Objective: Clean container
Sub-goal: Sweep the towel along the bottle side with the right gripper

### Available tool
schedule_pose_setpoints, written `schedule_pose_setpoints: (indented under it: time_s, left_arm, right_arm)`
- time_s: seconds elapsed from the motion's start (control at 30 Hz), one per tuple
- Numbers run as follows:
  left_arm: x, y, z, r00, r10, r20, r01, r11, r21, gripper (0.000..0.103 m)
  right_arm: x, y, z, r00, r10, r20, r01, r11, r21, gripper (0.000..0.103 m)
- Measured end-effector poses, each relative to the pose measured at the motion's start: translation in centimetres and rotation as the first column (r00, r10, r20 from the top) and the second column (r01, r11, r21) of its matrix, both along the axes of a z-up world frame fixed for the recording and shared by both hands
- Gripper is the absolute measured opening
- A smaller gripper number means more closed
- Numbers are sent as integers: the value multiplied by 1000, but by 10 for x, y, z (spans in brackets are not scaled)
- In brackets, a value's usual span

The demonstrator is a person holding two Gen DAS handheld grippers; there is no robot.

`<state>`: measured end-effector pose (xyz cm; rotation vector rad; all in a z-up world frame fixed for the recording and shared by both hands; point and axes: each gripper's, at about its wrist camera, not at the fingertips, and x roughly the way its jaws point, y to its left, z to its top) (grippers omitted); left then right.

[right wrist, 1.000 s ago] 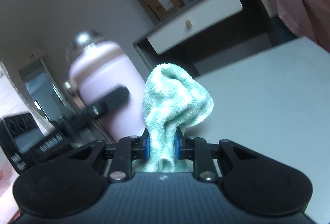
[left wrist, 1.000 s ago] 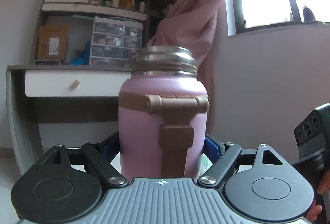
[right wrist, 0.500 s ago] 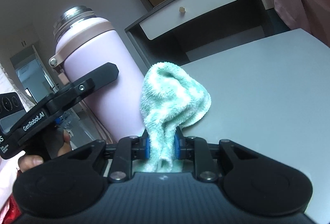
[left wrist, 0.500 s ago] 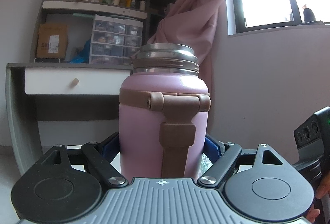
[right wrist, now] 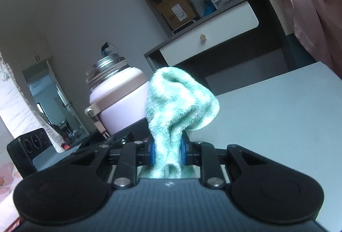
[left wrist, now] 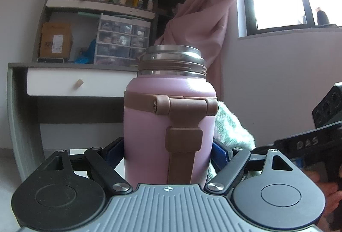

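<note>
Your left hand-held gripper [left wrist: 168, 159] is clamped across the lower body of the pink bottle [left wrist: 168, 129], which stands upright between its blue pads with the lid off and the steel threaded mouth bare. Your right hand-held gripper [right wrist: 167, 151] is closed on the bunched neck of a green towel [right wrist: 181, 101], whose loose head sits just beside the bottle's shoulder. Judge the bottle as stiff, smooth-coated and likely slippery, so grip it low on the body, below the brown strap band [left wrist: 171, 104], not on the narrow neck. The towel is soft and limp and will fold over if pushed, so hold it close to the bunch. The left wrist view shows the grip on the bottle and only an edge of towel behind it; the right wrist view shows the grey table [right wrist: 277, 112] and the towel's full shape, but hides the bottle's base.
</note>
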<state>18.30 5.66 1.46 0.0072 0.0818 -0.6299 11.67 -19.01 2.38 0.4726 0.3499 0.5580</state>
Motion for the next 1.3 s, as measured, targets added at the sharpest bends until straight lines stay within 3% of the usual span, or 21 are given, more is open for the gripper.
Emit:
schedule_pose_setpoints:
  time_s: [0.17,0.43,0.73,1.3]
  left_arm:
    - [1,-2,0,1000,-1,4,1,1000,5,83]
    - [0,0,-2,1000,-7,10,7,1000,10,83]
    - [-4,-1,-4,1000,-7,9,7,1000,8,83]
    - [0,0,-2,1000,-14,5,14,1000,11,83]
  right_arm:
    - [5,0,-12,1000,3,-18,-3,1000,-1,22]
    - [13,6,-40,992,2,-123,-10,998,-65,22]
    - [13,7,-34,993,12,-121,-27,992,-125,22]
    - [8,-10,47,988,34,148,-22,996,-85,22]
